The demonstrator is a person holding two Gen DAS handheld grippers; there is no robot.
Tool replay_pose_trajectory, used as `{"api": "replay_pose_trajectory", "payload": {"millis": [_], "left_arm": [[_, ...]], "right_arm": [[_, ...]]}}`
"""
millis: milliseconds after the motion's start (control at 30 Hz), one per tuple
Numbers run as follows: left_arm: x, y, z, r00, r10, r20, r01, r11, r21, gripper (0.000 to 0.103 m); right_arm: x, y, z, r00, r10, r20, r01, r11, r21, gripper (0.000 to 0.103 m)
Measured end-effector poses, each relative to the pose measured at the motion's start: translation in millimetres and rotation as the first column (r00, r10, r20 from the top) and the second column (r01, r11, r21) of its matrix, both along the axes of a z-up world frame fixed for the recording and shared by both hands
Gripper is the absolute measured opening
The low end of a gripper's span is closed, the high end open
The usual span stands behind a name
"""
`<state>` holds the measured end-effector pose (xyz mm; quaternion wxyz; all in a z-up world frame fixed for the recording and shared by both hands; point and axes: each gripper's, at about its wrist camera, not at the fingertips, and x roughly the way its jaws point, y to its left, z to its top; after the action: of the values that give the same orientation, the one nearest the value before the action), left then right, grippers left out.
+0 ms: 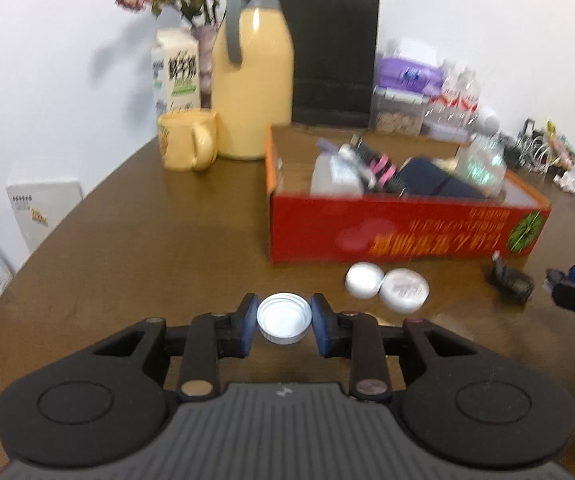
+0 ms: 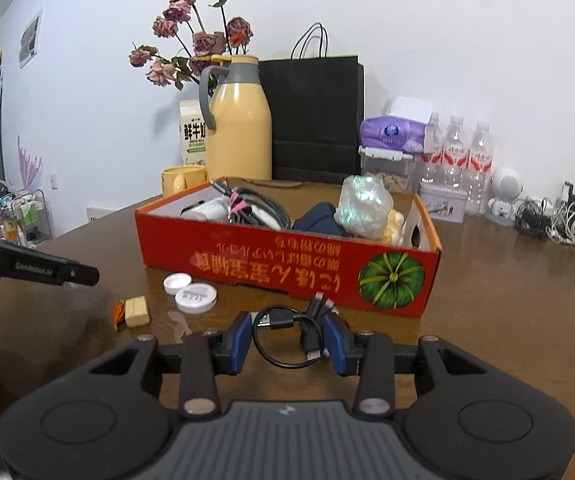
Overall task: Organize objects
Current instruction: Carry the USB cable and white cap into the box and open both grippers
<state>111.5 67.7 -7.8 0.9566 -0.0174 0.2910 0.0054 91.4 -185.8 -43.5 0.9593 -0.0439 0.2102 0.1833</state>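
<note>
My left gripper (image 1: 284, 320) is shut on a white bottle cap (image 1: 284, 318), held above the brown table. Two round white lids (image 1: 387, 285) lie in front of the red cardboard box (image 1: 399, 228), which holds cables, a dark pouch and a wrapped bundle. In the right wrist view my right gripper (image 2: 287, 338) is open around a coiled black USB cable (image 2: 287, 332) on the table, just before the red box (image 2: 287, 264). The lids (image 2: 191, 294), a small tan block (image 2: 136, 311) and an orange scrap lie to its left.
A yellow thermos jug (image 1: 252, 76), yellow mug (image 1: 185, 140), milk carton, dried flowers and black paper bag (image 1: 333, 56) stand behind the box. Water bottles (image 2: 455, 160), a tissue pack, a clear container, a tin, and tangled cables (image 2: 555, 220) crowd the back right.
</note>
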Motion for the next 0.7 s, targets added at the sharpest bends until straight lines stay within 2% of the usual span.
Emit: {"api": "replay_pose_trajectory", "payload": {"millis": [433,700], "left_arm": [[48,-39,61,0.979,-0.093,0.182,0.093,0.996,0.008,0.029],[110,-55,74,0.975,-0.085,0.204,0.089,0.996,-0.01,0.029]], "right_arm": [[49,20,47,0.991,0.029,0.128,-0.025,0.999,-0.036,0.038],[110,44,66,0.988,0.021,0.152,-0.012,0.998,-0.057,0.038]]}}
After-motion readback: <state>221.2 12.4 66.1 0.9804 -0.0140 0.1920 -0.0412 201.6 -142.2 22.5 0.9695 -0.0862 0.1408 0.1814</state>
